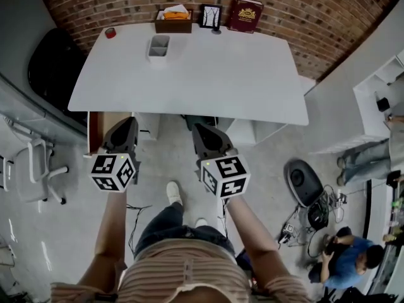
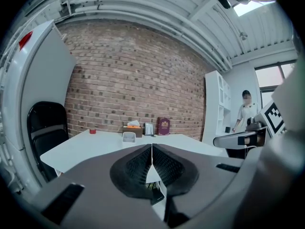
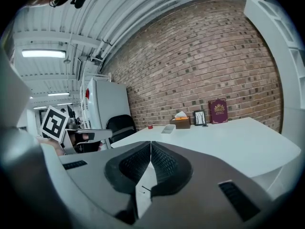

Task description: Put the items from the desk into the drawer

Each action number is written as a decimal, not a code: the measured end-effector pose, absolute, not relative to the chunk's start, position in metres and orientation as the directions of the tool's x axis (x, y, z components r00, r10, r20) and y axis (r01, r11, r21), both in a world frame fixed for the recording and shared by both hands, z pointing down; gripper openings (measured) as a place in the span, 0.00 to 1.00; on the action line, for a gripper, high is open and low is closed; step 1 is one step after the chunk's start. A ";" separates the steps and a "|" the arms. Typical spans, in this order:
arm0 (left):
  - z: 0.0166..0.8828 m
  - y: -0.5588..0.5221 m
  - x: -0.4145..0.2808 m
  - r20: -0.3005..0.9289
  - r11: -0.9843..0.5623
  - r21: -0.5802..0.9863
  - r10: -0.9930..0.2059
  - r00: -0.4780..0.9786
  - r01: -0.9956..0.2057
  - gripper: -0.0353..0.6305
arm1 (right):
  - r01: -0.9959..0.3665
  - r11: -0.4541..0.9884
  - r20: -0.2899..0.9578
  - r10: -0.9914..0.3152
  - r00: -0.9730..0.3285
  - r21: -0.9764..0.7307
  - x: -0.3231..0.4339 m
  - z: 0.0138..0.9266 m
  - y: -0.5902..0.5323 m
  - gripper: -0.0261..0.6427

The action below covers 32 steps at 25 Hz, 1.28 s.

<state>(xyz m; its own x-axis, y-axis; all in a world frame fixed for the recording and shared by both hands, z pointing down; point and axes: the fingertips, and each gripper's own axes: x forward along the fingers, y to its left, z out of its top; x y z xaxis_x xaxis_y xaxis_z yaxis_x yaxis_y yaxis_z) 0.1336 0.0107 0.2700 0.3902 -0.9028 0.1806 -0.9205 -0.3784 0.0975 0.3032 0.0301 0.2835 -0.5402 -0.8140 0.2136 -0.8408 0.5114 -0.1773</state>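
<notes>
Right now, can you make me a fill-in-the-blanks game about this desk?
The wall behind the desk is made of ___.
The book against that wall is dark ___.
In the head view, the tissue box stands ___ of the picture frame.
The left gripper and right gripper both have their jaws ___.
Missing words: brick, red, left, shut.

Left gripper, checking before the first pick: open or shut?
Shut. The left gripper shows, in its own view, jaws meeting along one line, nothing between them.
</notes>
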 end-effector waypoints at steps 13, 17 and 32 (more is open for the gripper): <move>0.293 -0.141 0.062 0.254 -0.395 0.153 -0.870 0.422 -0.906 0.07 | -0.874 0.461 0.269 -0.832 -0.485 -0.150 0.234 0.280 -0.075 0.06; 0.303 -0.187 0.054 0.279 -0.378 0.176 -0.866 0.414 -0.909 0.10 | -0.879 0.456 0.282 -0.833 -0.476 -0.136 0.228 0.282 -0.099 0.06; 0.344 -0.355 0.070 0.427 -0.351 0.187 -0.812 0.398 -0.917 0.23 | -0.877 0.456 0.330 -0.813 -0.480 -0.151 0.232 0.309 -0.236 0.06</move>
